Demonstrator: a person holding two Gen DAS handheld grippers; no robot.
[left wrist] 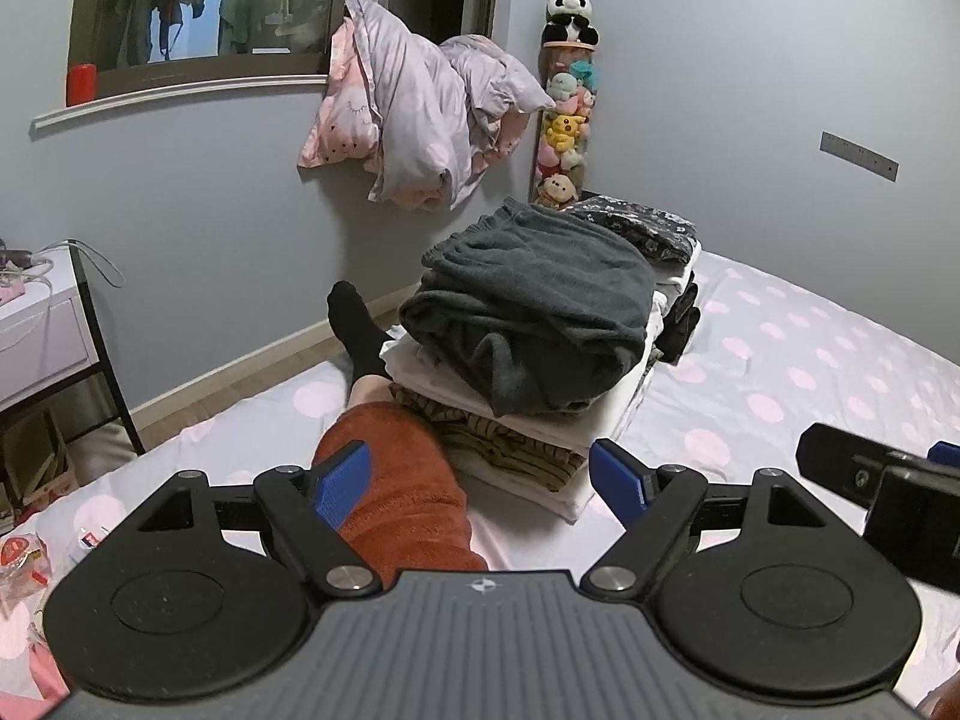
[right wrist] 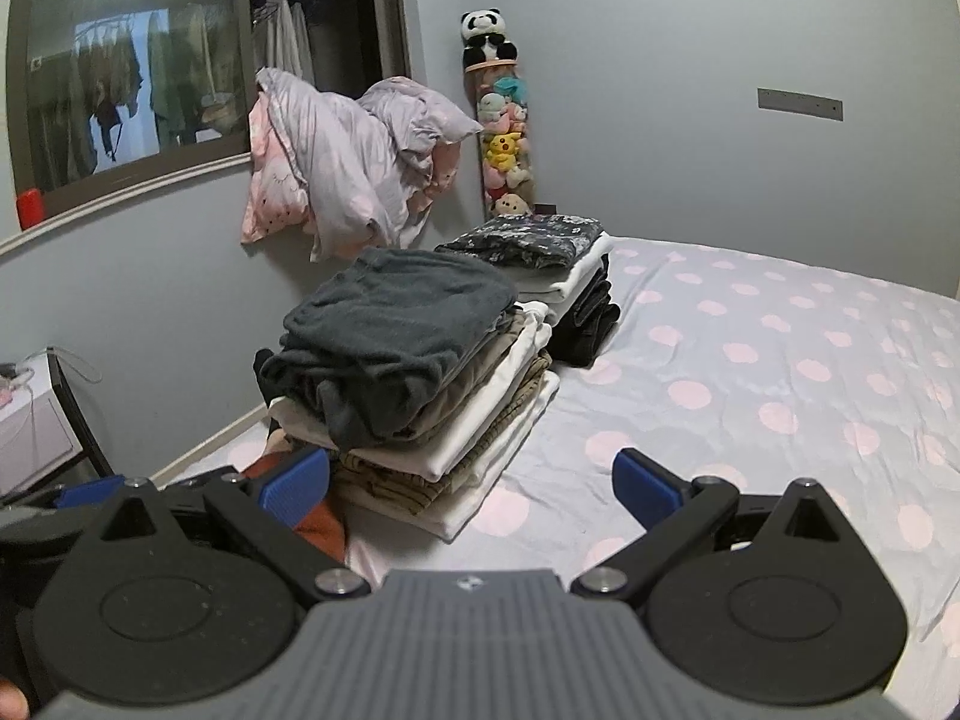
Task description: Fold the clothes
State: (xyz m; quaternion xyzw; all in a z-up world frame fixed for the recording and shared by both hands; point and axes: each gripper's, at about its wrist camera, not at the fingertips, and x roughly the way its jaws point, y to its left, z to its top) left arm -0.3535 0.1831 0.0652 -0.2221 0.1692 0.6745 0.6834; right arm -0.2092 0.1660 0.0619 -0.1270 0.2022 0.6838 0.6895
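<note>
A stack of folded clothes (left wrist: 528, 414) stands on the bed, topped by a dark grey garment (left wrist: 540, 294) with one end drooping over the front. Behind it is a second stack (left wrist: 660, 234) with a dark floral piece on top. Both piles show in the right wrist view, the near stack (right wrist: 456, 420) and the floral-topped stack (right wrist: 540, 246). My left gripper (left wrist: 480, 480) is open just in front of the near stack, above a person's leg in a rust-orange trouser (left wrist: 402, 492). My right gripper (right wrist: 474, 486) is open too, holding nothing, close to the stack's front corner.
The bed sheet (right wrist: 750, 372) is pale lilac with pink dots and stretches to the right. A person's black-socked foot (left wrist: 354, 324) lies left of the stack. A white side table (left wrist: 42, 324) stands at left. Bedding (left wrist: 414, 120) hangs on the wall, soft toys (left wrist: 564, 120) in the corner.
</note>
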